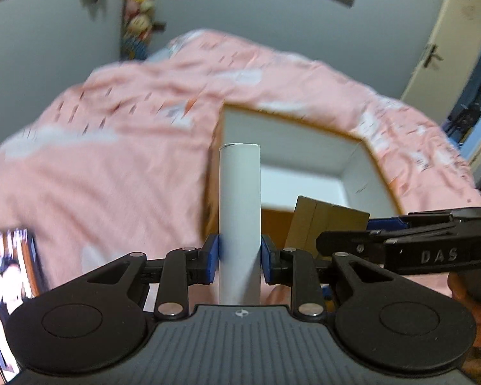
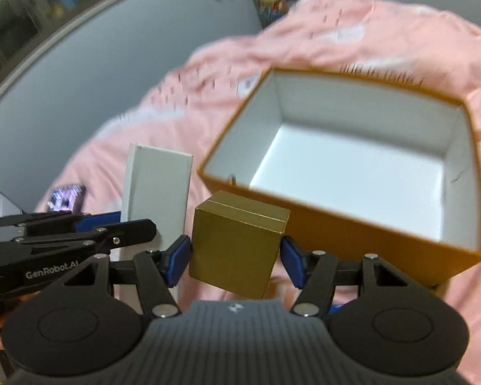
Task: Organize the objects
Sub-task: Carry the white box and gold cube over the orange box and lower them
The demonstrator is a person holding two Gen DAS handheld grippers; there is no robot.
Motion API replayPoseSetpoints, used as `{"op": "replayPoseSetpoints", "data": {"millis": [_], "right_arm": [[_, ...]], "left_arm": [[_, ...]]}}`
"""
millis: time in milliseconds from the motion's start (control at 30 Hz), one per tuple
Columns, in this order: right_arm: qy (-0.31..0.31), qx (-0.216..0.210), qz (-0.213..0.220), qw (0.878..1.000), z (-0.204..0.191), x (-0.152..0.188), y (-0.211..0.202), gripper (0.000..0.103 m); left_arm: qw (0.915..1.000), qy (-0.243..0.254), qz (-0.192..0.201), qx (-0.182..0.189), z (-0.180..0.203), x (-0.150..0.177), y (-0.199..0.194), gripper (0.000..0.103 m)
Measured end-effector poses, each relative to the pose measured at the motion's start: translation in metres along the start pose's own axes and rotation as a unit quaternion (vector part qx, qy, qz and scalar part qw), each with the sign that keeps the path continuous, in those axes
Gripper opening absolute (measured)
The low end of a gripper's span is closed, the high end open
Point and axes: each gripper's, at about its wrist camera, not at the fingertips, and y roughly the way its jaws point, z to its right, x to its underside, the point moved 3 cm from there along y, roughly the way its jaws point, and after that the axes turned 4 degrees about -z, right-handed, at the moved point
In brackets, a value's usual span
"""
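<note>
My left gripper (image 1: 240,258) is shut on a flat white box (image 1: 240,211), held on edge and pointing away from me; the same white box (image 2: 158,192) shows broadside in the right wrist view. My right gripper (image 2: 235,258) is shut on a small gold box (image 2: 235,250), tilted between the blue pads; that gold box (image 1: 330,224) appears right of the white one in the left wrist view. Both are lifted above a pink bedspread (image 1: 112,147). Just beyond them sits an open orange box (image 2: 352,221) with a white, empty inside; its far rim (image 1: 291,122) shows behind the white box.
A phone (image 1: 9,288) with a lit screen lies on the bedspread at the lower left. Grey walls rise behind the bed, with a strip of toys (image 1: 138,12) in the corner. A door (image 1: 439,48) with a dark handle stands at the right.
</note>
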Motion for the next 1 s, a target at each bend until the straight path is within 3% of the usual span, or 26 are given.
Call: {"op": "replayPoseSetpoints", "data": {"millis": [200, 333, 500, 733, 1000], "right_arm": [[0.006, 0.029, 0.069, 0.997, 0.019, -0.032, -0.046, 0.063], [0.028, 0.053, 0.084, 0.995, 0.043, -0.055, -0.044, 0.063], [0.063, 0.073, 0.063, 0.993, 0.078, -0.073, -0.013, 0.063], [0.098, 0.071, 0.004, 0.993, 0.118, -0.073, 0.047, 0.063], [0.113, 0.059, -0.042, 0.991, 0.145, -0.076, 0.090, 0.063]], "left_arm": [[0.9963, 0.048, 0.064, 0.030, 0.039, -0.051, -0.002, 0.030], [0.9947, 0.058, 0.077, 0.036, 0.056, -0.081, 0.024, 0.030], [0.9968, 0.066, 0.026, 0.036, 0.062, -0.103, 0.086, 0.030], [0.9933, 0.102, -0.052, -0.016, 0.049, -0.104, 0.163, 0.030], [0.9736, 0.162, -0.126, -0.100, 0.051, -0.094, 0.212, 0.030]]}}
